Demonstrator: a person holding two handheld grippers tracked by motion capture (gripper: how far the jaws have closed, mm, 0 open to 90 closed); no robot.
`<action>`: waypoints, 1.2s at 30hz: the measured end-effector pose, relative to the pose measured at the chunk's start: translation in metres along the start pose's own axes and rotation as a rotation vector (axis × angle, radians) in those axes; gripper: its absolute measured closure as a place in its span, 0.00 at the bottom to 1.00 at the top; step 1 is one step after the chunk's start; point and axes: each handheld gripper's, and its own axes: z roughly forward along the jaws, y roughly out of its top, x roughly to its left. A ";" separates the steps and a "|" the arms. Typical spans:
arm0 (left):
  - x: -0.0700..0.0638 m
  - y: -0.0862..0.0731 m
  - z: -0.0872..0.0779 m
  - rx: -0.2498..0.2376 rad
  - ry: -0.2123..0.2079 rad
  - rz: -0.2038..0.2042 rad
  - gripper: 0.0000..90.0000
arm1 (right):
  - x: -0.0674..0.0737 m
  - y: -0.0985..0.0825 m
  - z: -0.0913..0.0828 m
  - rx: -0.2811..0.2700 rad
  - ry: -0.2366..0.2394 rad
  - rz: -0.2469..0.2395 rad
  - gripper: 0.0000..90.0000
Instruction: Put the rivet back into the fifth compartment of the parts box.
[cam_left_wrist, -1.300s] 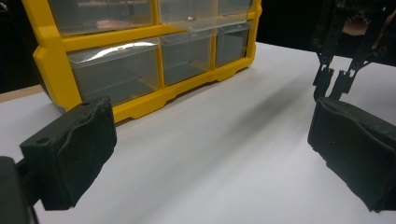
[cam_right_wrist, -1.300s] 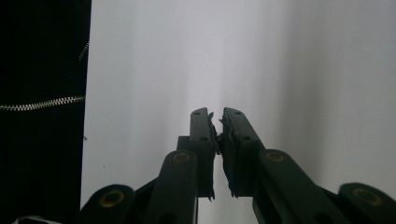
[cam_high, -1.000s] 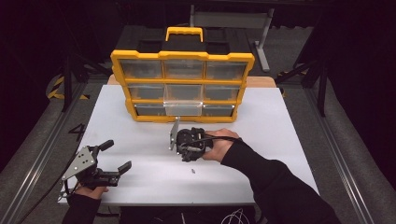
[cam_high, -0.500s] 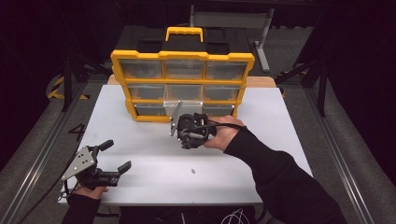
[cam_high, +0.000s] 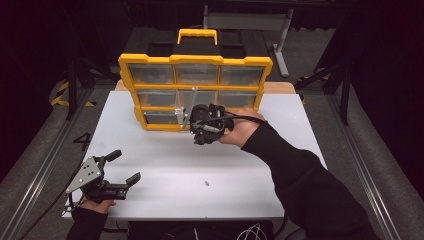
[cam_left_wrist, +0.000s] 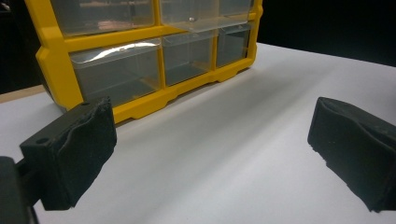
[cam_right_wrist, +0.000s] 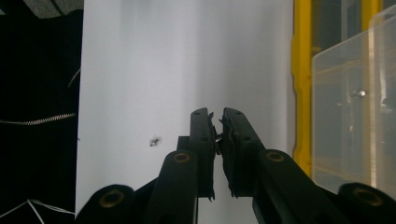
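On the 1 white table (cam_high: 150, 150) stands 1 yellow organizer (cam_high: 195, 60) with 9 clear drawers in 3 rows of 3 and 1 yellow carry handle (cam_high: 197, 34). 1 small screw (cam_high: 205, 183) lies on the tabletop. 2 grippers are in view: 1 left gripper (cam_high: 123, 167) and 1 right gripper (cam_high: 196, 131).
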 end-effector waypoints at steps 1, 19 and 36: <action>0.000 0.000 0.000 0.000 0.001 0.000 0.02 | -0.002 0.001 -0.002 -0.007 -0.005 0.006 0.92; 0.000 0.000 0.000 0.000 0.000 0.001 0.02 | -0.044 0.012 -0.031 -0.027 -0.082 0.073 0.92; 0.000 0.000 0.000 0.001 0.000 -0.002 0.02 | -0.094 0.011 -0.025 -0.027 -0.135 0.184 0.92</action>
